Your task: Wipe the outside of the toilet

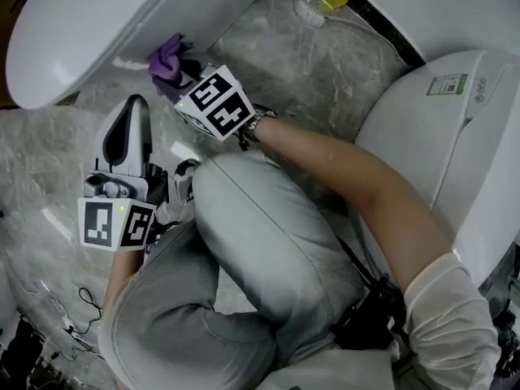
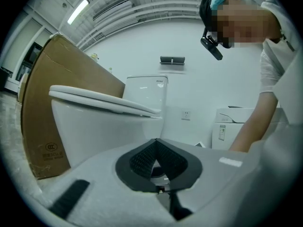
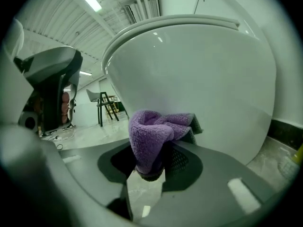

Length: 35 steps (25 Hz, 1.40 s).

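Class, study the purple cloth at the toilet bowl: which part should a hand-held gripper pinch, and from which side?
Pinch the purple cloth by its bunched fold, as the right hand-held gripper does, coming from the side away from the toilet bowl. The soft wad then sticks out past the jaws toward the curved porcelain.

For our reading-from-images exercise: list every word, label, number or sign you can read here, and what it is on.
"CCC": oval mark on the cardboard box; print beneath unreadable.
Green-and-white sticker on the right-hand toilet: too small to read.
Label on the white unit: blurred.
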{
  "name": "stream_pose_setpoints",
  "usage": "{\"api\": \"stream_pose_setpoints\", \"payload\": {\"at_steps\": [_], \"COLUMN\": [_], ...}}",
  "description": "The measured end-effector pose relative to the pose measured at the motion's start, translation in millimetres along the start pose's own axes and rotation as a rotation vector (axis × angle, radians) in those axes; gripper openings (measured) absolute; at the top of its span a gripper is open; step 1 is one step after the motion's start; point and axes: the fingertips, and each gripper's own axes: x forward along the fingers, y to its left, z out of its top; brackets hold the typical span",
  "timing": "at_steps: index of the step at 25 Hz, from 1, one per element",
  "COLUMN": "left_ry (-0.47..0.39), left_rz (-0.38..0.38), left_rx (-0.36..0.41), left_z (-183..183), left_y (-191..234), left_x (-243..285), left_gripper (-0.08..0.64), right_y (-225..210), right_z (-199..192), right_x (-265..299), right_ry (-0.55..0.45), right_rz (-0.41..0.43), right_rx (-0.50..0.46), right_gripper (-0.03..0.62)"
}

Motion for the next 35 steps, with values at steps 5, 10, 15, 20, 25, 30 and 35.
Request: {"api": "stream_pose_setpoints", "payload": {"at_steps": [5, 10, 15, 20, 25, 30, 35], "left_ry": [0.016, 0.015, 0.022, 0.029, 0.031, 0.036, 0.052], "left_rz": [-0.018, -0.075, -0.137, -0.165, -0.201, -0.224, -0.209], "left_rx": [-0.001, -0.004, -0.033, -0.061, -0.095, -0.128, -0.123], "left_z": [-6, -9, -19, -33, -46, -55, -60], "left_y": [-4, -13, -21, -14, -16, -12, 0], "left_x": [7, 25, 47, 67, 84, 84, 76], "left_gripper": [0.006, 0.006, 0.006, 0.006, 0.006, 0.006, 0.006], "right_y": [22, -29, -141, -239, -300, -330, -338], "right_z": [-6, -37, -78, -76, -69, -68, -62], "right_x": [-1, -27, -66, -91, -89, -72, -55], "right_ry": [0.029, 0.09, 0.181, 0.165, 0.167, 0.243, 0.281], "right_rz": [0.154, 0.077, -0.19, -0.446, -0.564, -0.616, -0.59], "right_rx": [-0.078, -0.099, -0.061, 0.061, 0.126, 0.108, 0.054], "right_gripper": [0.143, 0.144, 0.144, 0.144, 0.146, 0.144, 0.144]}}
